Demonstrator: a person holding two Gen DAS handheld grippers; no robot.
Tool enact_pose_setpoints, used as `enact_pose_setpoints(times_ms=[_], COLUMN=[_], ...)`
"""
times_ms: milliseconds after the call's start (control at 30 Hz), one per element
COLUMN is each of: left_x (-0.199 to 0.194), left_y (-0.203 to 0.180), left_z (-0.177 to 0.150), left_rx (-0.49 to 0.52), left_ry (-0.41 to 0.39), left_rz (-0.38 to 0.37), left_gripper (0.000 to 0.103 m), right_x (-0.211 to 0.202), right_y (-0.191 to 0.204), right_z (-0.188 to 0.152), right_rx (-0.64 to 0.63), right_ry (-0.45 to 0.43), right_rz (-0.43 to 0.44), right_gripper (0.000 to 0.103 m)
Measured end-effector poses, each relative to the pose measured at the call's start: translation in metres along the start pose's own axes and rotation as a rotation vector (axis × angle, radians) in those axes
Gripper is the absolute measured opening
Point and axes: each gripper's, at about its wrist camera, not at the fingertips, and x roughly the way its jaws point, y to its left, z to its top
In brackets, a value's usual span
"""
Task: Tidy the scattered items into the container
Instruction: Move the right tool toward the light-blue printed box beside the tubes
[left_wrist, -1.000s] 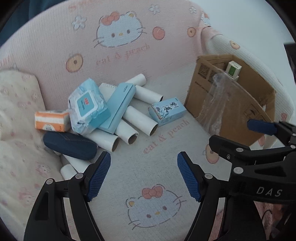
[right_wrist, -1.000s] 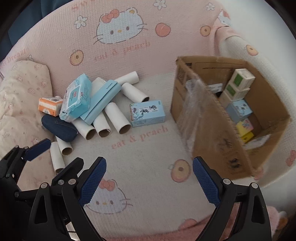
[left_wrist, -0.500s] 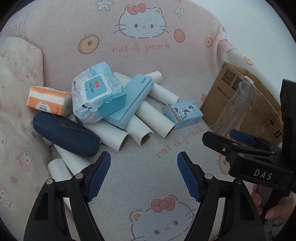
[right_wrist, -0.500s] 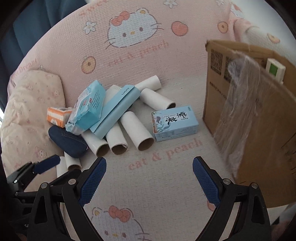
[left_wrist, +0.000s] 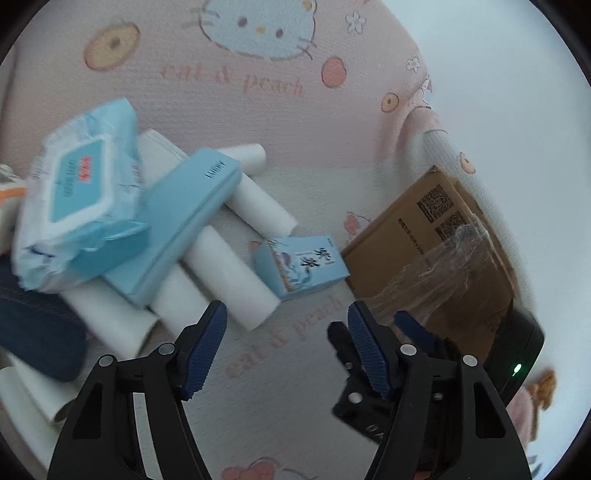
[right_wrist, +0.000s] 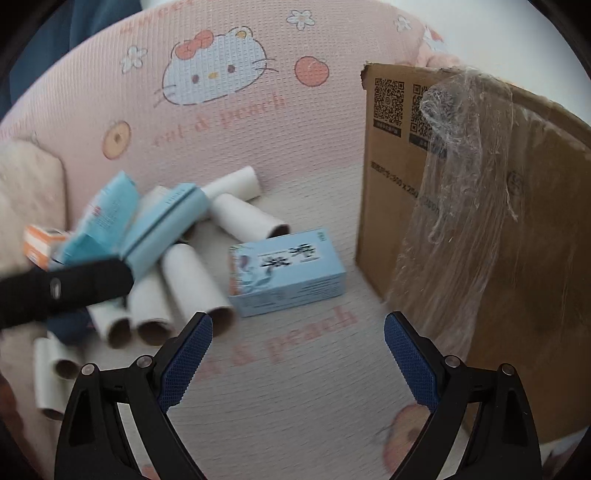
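On a sofa covered in a pink cat-and-peach print, a jumble of items is seen waiting to be cleared. At the left of the pile, a dark blue case is partly covered by a pack of wet wipes, which is leaned on a long light-blue box; beneath them, several white cardboard tubes are laid side by side. Just right of the tubes, a small blue carton with printed characters is set flat on the seat, near the wall of the cardboard box, to which a crumpled plastic film is stuck.

The approach step appears to be in hand. The left tongs are held wide over the bare seat in front of the tubes, their jaws just starting to close with nothing between them. The right tongs are spread open and empty, aimed at the small carton.

For the next move, the right tongs would likely need to be brought forward until the carton is straddled, then closed, lifted over the box wall and released inside
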Motion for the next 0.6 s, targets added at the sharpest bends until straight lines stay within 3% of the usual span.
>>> enact_pose_setpoints(times_ms=[100,133,233,300,600], left_x=[0.015,0.020,0.034,0.042,0.069], left_y=[-0.004,-0.003,-0.001,0.000,0.006], left_z=[0.007,0.009,0.014,0.018,0.035], left_rx=[-0.001,-0.007,-0.037,-0.041,-0.075], left_ry=[0.014,0.026,0.066,0.085,0.120], left_rz=[-0.015,-0.022,-0.037,-0.027,-0.025], left_gripper=[0.061,0.057,0.054,0.054,0.054], right_x=[0.008,0.011,0.026,0.037,0.057], right_y=[-0.007,-0.009,-0.016,-0.020,0.001], right_z=[0.001,0.002,0.007,0.008,0.004], right_rx=[-0.021,-0.038,-0.078,-0.091,-0.324], right_ry=[-0.026,-0.046,-0.031,-0.006,-0.078], right_rz=[-0.006,-0.008,-0.037,-0.037,-0.091], right_gripper=[0.091,0.084,0.050,0.046,0.048])
